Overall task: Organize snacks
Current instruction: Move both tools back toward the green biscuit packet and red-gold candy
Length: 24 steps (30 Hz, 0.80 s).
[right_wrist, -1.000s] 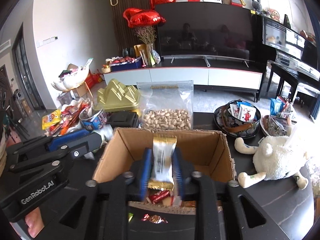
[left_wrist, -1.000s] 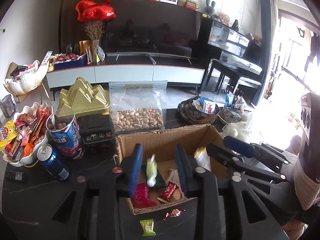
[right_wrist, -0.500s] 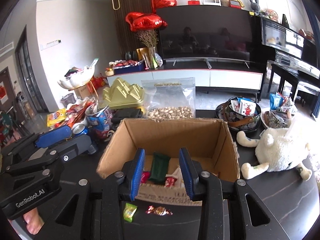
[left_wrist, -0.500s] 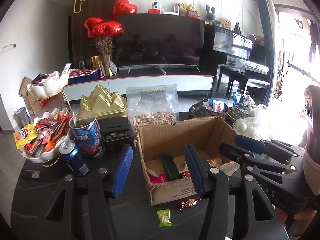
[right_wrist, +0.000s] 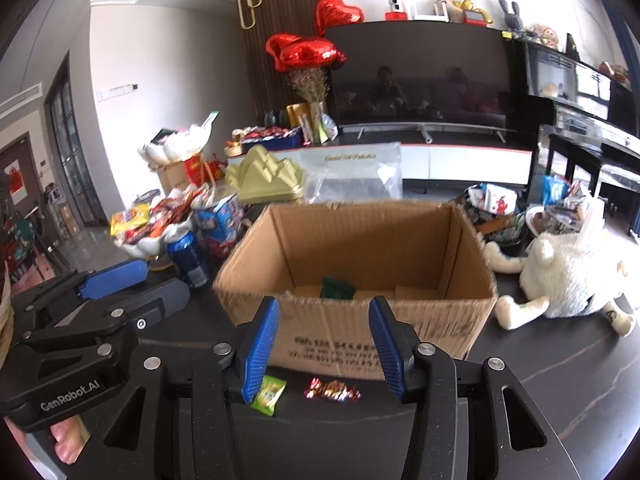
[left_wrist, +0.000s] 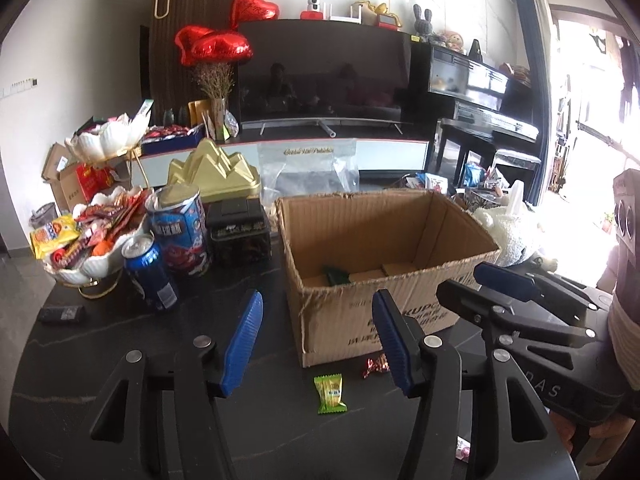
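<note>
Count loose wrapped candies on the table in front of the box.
2. A green candy lies off the cardboard box's near left corner; a red foil candy lies just right of it, nearer the box. Others may hide behind the grippers.

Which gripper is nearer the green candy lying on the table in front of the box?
Judging by both views, the left. The left gripper is open directly behind the green candy. The right gripper is open too, with the candy under its left finger.
</note>
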{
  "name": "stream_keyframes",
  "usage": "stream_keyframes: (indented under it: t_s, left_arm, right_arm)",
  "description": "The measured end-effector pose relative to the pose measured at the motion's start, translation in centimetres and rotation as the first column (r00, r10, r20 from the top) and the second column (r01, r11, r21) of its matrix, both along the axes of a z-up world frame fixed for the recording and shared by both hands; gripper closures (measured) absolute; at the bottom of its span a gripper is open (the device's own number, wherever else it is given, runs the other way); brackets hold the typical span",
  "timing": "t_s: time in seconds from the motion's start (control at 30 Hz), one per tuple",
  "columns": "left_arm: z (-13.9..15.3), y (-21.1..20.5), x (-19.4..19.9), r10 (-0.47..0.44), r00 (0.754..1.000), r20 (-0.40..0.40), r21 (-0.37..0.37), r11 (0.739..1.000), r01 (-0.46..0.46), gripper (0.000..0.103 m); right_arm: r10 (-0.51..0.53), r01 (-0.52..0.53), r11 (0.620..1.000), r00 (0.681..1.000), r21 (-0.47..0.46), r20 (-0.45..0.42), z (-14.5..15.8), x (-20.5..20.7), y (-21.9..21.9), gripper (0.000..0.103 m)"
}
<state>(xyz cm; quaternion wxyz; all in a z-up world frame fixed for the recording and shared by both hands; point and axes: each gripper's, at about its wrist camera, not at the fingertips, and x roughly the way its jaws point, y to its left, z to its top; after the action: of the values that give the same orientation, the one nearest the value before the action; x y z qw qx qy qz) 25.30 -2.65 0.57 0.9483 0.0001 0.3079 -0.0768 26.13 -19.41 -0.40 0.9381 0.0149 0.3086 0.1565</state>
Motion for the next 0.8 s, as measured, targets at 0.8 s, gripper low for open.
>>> stream_keyframes:
  t_s: [0.8]
  left_arm:
    - [-11.3, -0.5, 2.0, -0.063, 0.974, -0.216, -0.011, 0.998, 0.063, 0.047]
  right_arm:
    - [0.069, -0.088, 0.994, 0.965, -0.064, -0.254, -10.6, 2.6, 0.7, 0.055]
